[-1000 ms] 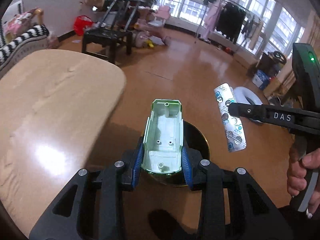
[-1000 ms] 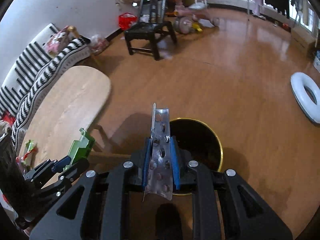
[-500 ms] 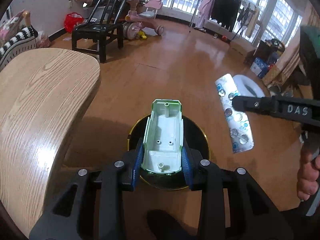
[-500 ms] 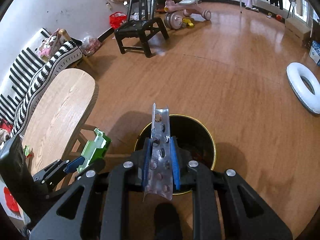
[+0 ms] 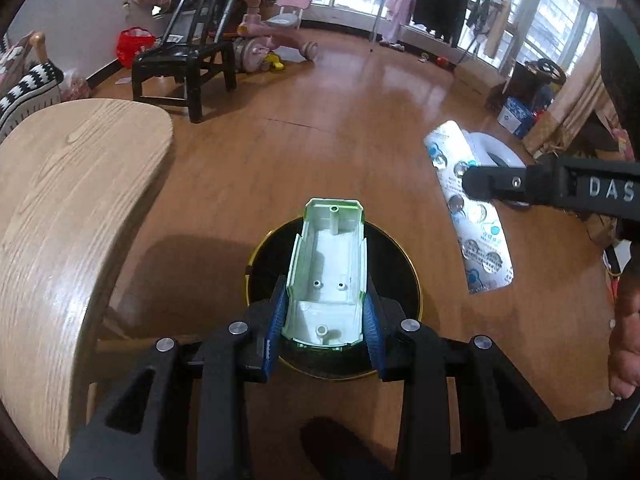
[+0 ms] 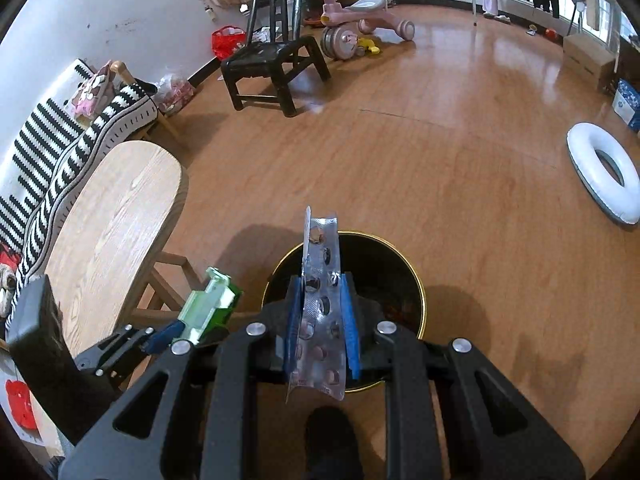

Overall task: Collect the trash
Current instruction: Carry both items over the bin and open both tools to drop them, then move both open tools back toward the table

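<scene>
Both grippers hold trash above the black waste bin (image 5: 396, 264).

The left gripper (image 5: 326, 320) clamps a green-and-white plastic toy shell (image 5: 328, 264) between its blue pads, directly over the bin opening. The right gripper (image 6: 322, 320) is closed on an emptied pill blister pack (image 6: 322, 296), held edge-up over the near rim of the gold-rimmed bin. The bin stands on the wooden floor (image 6: 440, 152), just right of a light wooden table (image 5: 68, 208). A white inflatable ring (image 6: 604, 176) lies far right.
</scene>
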A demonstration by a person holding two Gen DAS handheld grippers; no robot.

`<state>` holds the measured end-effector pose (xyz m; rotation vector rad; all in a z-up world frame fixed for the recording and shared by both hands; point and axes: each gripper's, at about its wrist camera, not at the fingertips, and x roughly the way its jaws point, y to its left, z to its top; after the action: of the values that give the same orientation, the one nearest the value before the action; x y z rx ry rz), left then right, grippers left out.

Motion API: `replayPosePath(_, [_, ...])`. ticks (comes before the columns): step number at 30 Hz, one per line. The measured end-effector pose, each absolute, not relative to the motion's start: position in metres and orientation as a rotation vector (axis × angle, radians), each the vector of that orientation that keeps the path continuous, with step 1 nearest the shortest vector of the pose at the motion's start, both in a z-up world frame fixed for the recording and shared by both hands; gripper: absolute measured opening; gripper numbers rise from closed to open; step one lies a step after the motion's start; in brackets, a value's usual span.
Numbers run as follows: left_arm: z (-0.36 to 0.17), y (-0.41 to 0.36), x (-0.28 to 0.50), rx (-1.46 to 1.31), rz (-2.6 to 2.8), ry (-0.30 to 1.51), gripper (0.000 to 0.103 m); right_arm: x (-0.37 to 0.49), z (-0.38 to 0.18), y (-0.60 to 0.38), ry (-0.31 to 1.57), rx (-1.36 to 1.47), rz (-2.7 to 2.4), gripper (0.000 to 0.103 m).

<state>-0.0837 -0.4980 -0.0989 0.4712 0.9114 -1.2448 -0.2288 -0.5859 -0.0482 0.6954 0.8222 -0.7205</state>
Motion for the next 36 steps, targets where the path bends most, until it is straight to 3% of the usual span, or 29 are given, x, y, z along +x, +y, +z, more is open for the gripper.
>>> replayPosePath(3, [-0.100,-0.499,-0.082,0.464,-1.247,0.900,0.036,-0.229,-0.050,-0.588,0.829,0.684,-0.742,0.024])
replayPosePath(5, [-0.103,-0.500,-0.080,0.450,-1.253,0.914,0.059,-0.232,-0.050,-0.590,0.823,0.693,-0.757,0.027])
replayPosePath(6, [-0.104,-0.500,-0.079,0.447,-1.241,0.912,0.064,-0.234,-0.051,-0.590,0.821,0.693,-0.762,0.031])
replayPosePath(7, [-0.103,-0.499,-0.078,0.441,-1.228,0.902,0.066,-0.234,-0.051,-0.590,0.820,0.694,-0.771,0.036])
replayPosePath(8, [-0.104,-0.499,-0.078,0.440,-1.231,0.898,0.068,-0.235,-0.050,-0.591,0.818,0.693,-0.775,0.049])
replayPosePath(14, [-0.094,-0.495,-0.078,0.424,-1.211,0.915,0.081,-0.233,-0.043,-0.586,0.790,0.666,-0.772,0.064])
replayPosePath(18, [-0.069,-0.474,-0.079,0.397,-1.197,0.846,0.090,-0.227,-0.032,-0.574,0.760,0.615,-0.786,0.083])
replayPosePath(23, [-0.040,-0.427,-0.069,0.386,-1.121,0.795,0.094,-0.200,-0.008,-0.541,0.728,0.510,-0.721,0.087])
replayPosePath(36, [0.023,-0.213,-0.006,0.226,-0.793,0.714,0.094,-0.073,0.028,-0.373,0.725,0.348,-0.232,0.089])
